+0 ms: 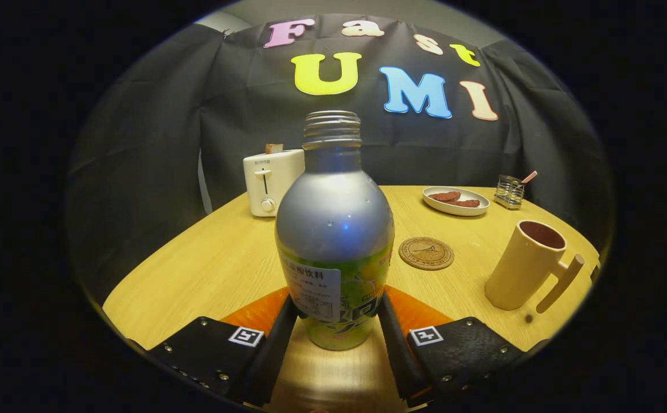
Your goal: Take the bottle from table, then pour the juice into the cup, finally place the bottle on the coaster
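The uncapped bottle [334, 229] stands upright on the wooden table [207, 269], clamped low down between both fingers of the gripper [336, 312], with the round coaster [426, 253] beyond and the cup [527, 265] farther right.

bottle [334, 229]: between the fingers [280, 338], both pressing its sides; matt silvery metal-look shoulder, glossy printed wrap, paper sticker
worktop [207, 269]: pale wood grain, smooth, satin sheen
coaster [426, 253]: beyond the fingers; cork-like, matt, engraved
cup [525, 267]: matt, smooth; wood-look handle
toaster [270, 182]: glossy plastic-look
wall [144, 149]: matt creased cloth
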{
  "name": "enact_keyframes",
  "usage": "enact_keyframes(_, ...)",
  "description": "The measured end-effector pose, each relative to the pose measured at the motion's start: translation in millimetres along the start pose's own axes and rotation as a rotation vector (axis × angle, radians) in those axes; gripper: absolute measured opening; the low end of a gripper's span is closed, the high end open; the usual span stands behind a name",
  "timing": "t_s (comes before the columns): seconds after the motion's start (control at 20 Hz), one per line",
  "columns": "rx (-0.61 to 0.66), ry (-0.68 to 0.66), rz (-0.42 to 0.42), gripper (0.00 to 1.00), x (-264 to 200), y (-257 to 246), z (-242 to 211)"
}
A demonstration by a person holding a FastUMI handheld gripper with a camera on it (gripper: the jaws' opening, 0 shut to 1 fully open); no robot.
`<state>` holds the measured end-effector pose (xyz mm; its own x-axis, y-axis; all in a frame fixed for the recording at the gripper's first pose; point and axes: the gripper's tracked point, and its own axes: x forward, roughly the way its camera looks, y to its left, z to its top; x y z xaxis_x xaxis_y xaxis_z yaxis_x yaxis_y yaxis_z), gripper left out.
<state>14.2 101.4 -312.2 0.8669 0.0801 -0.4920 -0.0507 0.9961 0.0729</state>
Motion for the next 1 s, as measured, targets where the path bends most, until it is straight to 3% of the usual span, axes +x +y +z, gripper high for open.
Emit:
enact_keyframes(0.65, 0.203, 0.001, 0.046, 0.76, -16, -17, 58)
enact_keyframes(1.0, 0.428, 0.012, 0.092, 0.76, -25, -29, 65)
